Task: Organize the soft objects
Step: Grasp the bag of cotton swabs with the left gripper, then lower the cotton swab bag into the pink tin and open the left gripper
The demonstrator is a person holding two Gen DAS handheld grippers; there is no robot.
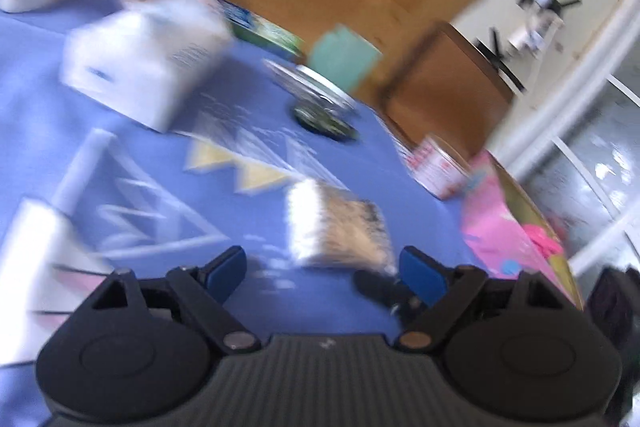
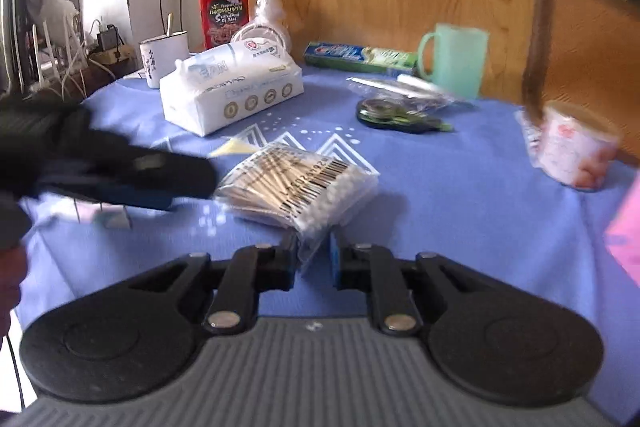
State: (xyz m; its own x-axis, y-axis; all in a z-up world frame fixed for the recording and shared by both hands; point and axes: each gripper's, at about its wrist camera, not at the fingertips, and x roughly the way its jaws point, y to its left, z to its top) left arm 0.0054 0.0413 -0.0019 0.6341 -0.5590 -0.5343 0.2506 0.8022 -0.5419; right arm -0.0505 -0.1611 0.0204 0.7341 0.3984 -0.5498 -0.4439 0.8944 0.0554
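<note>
A clear bag of cotton swabs [image 2: 298, 183] lies in the middle of the blue tablecloth [image 2: 440, 211]. My right gripper [image 2: 314, 255] is shut on the bag's near plastic corner. In the blurred left wrist view the same swab bag [image 1: 340, 227] sits just ahead of my left gripper [image 1: 324, 267], which is open with nothing between its blue pads. The left gripper also shows in the right wrist view, where one of its fingers [image 2: 160, 171] reaches in from the left, close to the bag. A white tissue pack [image 2: 232, 87] lies farther back.
Behind stand a white mug [image 2: 164, 59], a red box [image 2: 224, 11], a toothpaste box [image 2: 360, 57] and a green cup [image 2: 456, 59]. A plastic bag of small items [image 2: 400, 107] and a paper cup [image 2: 572, 147] lie right. A pink bag [image 1: 508, 227] is at the table's right edge.
</note>
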